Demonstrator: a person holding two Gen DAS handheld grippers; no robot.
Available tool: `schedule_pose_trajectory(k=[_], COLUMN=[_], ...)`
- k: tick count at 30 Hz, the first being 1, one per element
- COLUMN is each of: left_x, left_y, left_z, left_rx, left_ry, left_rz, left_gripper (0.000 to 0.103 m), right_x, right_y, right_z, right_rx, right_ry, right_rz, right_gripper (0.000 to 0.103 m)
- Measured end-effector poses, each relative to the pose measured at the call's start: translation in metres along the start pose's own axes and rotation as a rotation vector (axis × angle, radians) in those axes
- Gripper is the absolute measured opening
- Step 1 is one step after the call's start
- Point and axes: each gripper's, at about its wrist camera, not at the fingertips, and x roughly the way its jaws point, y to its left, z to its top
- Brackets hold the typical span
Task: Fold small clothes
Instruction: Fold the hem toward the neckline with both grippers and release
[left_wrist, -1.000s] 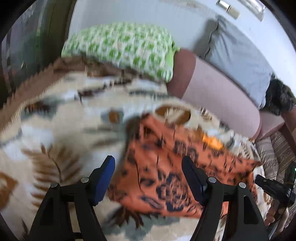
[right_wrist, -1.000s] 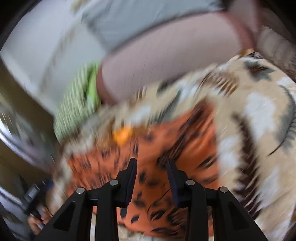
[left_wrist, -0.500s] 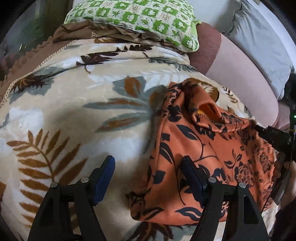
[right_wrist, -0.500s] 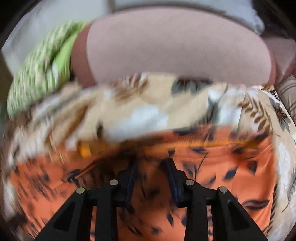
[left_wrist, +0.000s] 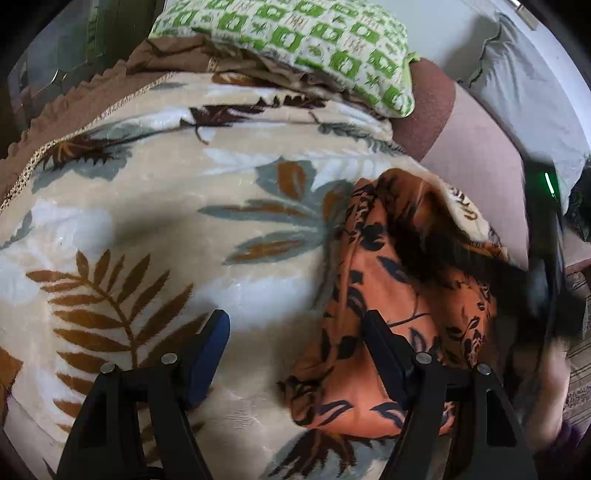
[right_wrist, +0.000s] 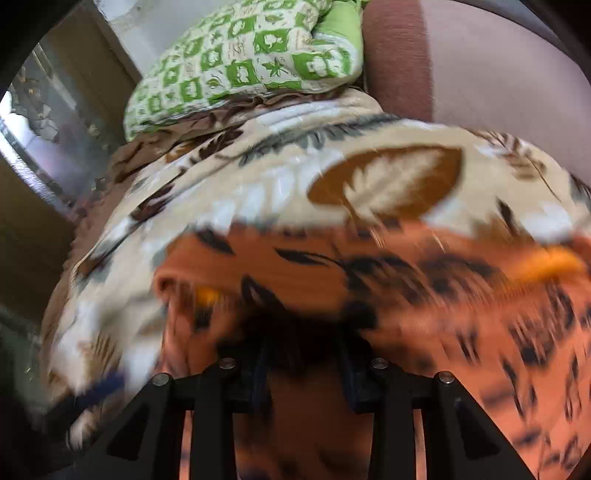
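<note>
An orange garment with a black flower print (left_wrist: 369, 277) lies on a leaf-patterned blanket (left_wrist: 147, 206). Its right part is lifted and doubled over toward the left. My left gripper (left_wrist: 293, 321) hangs open just above the blanket, its right finger over the garment's left edge and nothing between the pads. In the right wrist view the garment (right_wrist: 443, 295) bunches up around the tips of my right gripper (right_wrist: 304, 343), which is shut on a fold of it; the fingertips are hidden by cloth. The right gripper (left_wrist: 543, 280) shows as a dark blur at the garment's right side.
A green-and-white checked pillow (left_wrist: 314, 44) lies at the blanket's far end. A pink sofa back (left_wrist: 480, 155) and a grey cushion (left_wrist: 524, 81) run along the right. A person's blurred hand (left_wrist: 546, 406) is at the lower right. The blanket's brown border (left_wrist: 74, 107) marks the left edge.
My right gripper has swept across the garment, dragging its right part up and over toward the left. The left gripper has sunk closer to the blanket and stays open.
</note>
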Motion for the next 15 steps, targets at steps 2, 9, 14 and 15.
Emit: schedule_pose_trajectory(k=[2,9,14,15], left_x=[0.004,-0.003,-0.015,-0.015], left_y=[0.001,-0.008,-0.034,-0.04], left_z=[0.002,0.009,-0.002,-0.006], left_rx=[-0.005,0.044,0.166,0.198], left_ry=[0.011,-0.044,-0.117,-0.123], left_rz=[0.0,-0.006,0.014,0.017], left_gripper=[0.075,0.075,0.075,0.075], right_x=[0.004,-0.043,-0.121,-0.132], right_y=[-0.006,-0.052,-0.118,-0.132], right_z=[0.024,0.03,-0.053,-0.069], right_rx=[0.055,0.178,0.203,0.213], right_ry=[-0.053,-0.158,-0.155,-0.151], right_rz=[0.0,0.031,-0.067,-0.093], right_gripper=[0.037,0.037,0.037,0.037])
